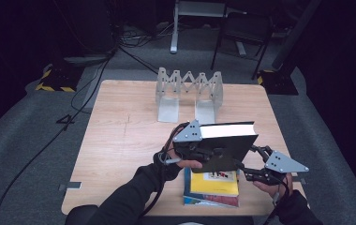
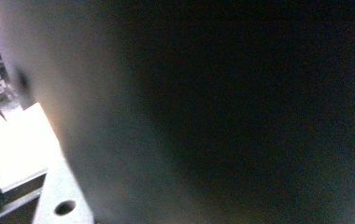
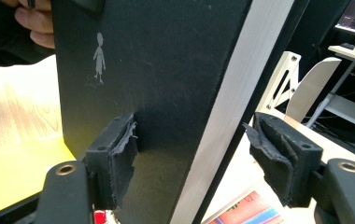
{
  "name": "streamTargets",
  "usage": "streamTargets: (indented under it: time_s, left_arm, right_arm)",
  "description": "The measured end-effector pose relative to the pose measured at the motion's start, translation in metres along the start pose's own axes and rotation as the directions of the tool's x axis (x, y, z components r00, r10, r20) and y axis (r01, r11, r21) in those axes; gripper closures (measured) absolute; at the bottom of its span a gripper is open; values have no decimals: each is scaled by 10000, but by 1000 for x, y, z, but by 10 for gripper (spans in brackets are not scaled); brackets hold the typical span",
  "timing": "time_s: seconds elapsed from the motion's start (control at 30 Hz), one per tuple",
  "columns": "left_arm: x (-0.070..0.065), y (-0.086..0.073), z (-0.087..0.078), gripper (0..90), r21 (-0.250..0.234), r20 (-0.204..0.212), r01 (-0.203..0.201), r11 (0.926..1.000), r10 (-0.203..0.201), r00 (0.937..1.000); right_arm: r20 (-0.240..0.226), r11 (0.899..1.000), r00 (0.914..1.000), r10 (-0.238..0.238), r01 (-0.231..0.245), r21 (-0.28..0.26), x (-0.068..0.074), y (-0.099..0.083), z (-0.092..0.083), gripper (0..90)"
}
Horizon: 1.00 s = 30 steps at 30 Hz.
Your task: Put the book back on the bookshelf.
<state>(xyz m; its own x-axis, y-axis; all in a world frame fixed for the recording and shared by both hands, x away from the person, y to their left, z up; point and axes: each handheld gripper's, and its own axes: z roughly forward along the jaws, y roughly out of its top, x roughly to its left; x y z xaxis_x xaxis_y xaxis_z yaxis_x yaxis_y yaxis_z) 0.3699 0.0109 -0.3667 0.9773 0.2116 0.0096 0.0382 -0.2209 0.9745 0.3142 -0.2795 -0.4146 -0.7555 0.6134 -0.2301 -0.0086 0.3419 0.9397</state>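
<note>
A wooden bench point(image 1: 120, 140) carries a grey folding rack point(image 1: 189, 93) at its far edge and stacked books point(image 1: 213, 187) near the front.

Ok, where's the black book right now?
High view: the black book is lifted between the left gripper and right gripper, just above the yellow book at the table's near edge.

Grey carpet point(image 1: 35, 140) surrounds the wooden surface point(image 1: 120, 140); beyond it, cables point(image 1: 134, 40), a dark chair point(image 1: 241, 33), unlit room.
</note>
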Motion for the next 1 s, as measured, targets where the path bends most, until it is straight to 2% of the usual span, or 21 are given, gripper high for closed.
streamTargets:
  time_s: [0.2,0.3,0.4,0.57,0.63,0.7,0.77,0.8,0.83,0.87,0.9,0.93,1.0]
  left_arm:
    - [1,6,2,412,-61,296,-45,10000,47,9996]
    - [-1,6,2,428,-100,277,-160,9998,162,9995]
    - [-1,6,0,475,-210,383,-92,9997,100,9992]
    - [-2,6,-2,489,-197,347,-80,9998,86,9994]
    - [-3,6,-3,492,-172,343,-135,9998,141,9993]
    - [-4,6,-3,495,-195,324,-115,9997,122,9994]
    - [-4,6,-3,495,-184,297,-71,9998,76,9995]
    - [-4,7,-3,496,-184,248,-82,9998,87,9997]
    - [-4,7,-4,496,-178,239,-78,9998,83,9997]
    - [-4,7,-4,496,-178,239,-78,9998,83,9997]
    - [-5,7,-4,496,-158,231,-90,9998,94,9997]
    - [-5,7,-4,497,-158,219,-134,9998,138,9997]
    - [-7,8,-4,497,-129,190,-168,9998,171,9997]
  right_arm:
    - [-33,10000,10000,-21,21,-1,-1,-1,-1,325]
    - [-25,10000,10000,6,-6,-24,-1,-1,-2,340]
    - [26,9999,9999,-126,126,79,0,-1,-3,356]
    - [-16,9997,10000,27,-26,222,-4,-5,-6,348]
    - [-142,9989,9998,105,-99,454,-9,-10,-9,344]
    - [-354,9953,9980,532,-502,830,-17,-18,-13,333]
    - [-292,9934,9976,624,-593,978,-20,-21,-14,319]
    - [-374,9875,9959,821,-762,1379,-25,-29,-14,290]
    - [-262,9847,9962,825,-774,1559,-28,-33,-14,312]
    - [-262,9847,9962,825,-774,1559,-28,-33,-14,312]
    - [-69,9822,9966,825,-802,1698,-30,-37,-15,312]
    - [-154,9815,9960,877,-838,1724,-34,-42,-16,310]
    - [-104,9733,9920,1261,-1217,1945,-40,-48,-16,303]
